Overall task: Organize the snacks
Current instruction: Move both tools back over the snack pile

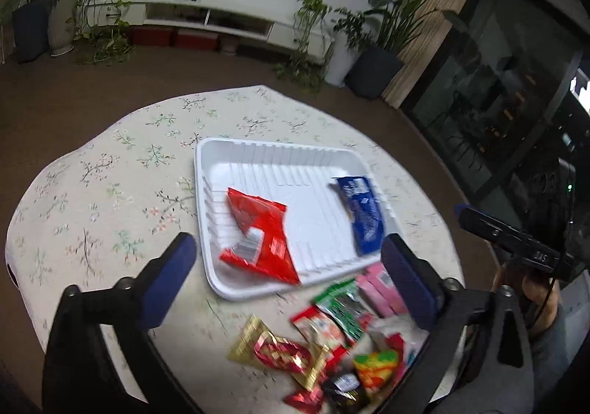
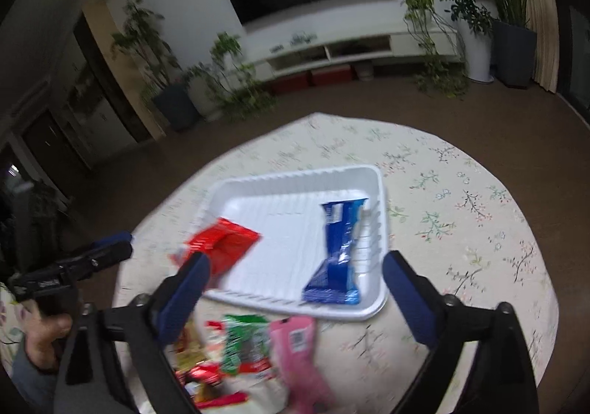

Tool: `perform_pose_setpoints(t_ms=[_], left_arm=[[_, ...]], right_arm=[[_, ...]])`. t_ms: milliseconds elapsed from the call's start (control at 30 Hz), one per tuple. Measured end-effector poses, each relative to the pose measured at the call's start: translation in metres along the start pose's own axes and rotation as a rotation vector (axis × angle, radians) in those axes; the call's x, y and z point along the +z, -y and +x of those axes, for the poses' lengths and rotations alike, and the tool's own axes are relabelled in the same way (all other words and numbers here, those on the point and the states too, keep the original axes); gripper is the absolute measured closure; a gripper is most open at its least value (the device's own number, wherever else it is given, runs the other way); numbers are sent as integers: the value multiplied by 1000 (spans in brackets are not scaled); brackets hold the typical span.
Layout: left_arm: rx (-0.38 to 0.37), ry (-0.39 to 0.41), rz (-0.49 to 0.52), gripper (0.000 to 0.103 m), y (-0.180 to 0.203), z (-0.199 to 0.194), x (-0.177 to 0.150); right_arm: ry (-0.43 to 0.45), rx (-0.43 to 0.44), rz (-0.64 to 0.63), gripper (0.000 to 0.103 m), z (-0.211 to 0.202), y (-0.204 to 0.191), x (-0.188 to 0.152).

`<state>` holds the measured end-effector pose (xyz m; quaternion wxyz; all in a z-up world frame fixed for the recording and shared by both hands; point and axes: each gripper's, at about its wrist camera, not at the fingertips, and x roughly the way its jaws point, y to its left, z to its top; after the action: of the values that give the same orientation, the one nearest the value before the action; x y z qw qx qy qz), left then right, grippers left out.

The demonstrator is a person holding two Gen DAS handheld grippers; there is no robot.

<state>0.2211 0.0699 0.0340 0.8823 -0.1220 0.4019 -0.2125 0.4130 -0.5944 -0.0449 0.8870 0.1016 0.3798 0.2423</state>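
A white ribbed tray lies on the flowered tablecloth. Inside it, a red snack packet rests at the left and a blue packet at the right. A heap of loose snacks sits in front of the tray: a gold and red packet, a green packet, a pink packet and several others. My left gripper stands open above the tray's near edge, with nothing between its fingers. My right gripper is open too and holds nothing.
The round table has bare cloth left and right of the tray. The other gripper and the hand holding it show at the right edge and left edge. Potted plants and a low TV cabinet stand beyond.
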Motion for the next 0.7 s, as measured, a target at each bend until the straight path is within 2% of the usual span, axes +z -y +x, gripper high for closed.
perform_pose_setpoints(t_ms=[100, 167, 267, 367, 433, 533, 700], left_arm=[[-26, -6, -4, 0, 9, -27, -27], [-30, -16, -11, 0, 17, -45, -52], [-32, 15, 7, 0, 31, -70, -91], [-12, 5, 31, 0, 47, -82, -138], [-13, -21, 57, 0, 59, -80, -167], [29, -49, 105, 0, 75, -74, -203], [57, -163, 12, 0, 74, -54, -235]], right_arm=[[48, 78, 40, 0, -36, -4, -23], [64, 99, 60, 0, -53, -9, -47], [68, 85, 65, 0, -70, -13, -83], [68, 54, 61, 0, -80, -19, -118], [56, 60, 78, 0, -83, -20, -139], [42, 56, 83, 0, -85, -23, -165], [7, 57, 77, 0, -81, -31, -192]])
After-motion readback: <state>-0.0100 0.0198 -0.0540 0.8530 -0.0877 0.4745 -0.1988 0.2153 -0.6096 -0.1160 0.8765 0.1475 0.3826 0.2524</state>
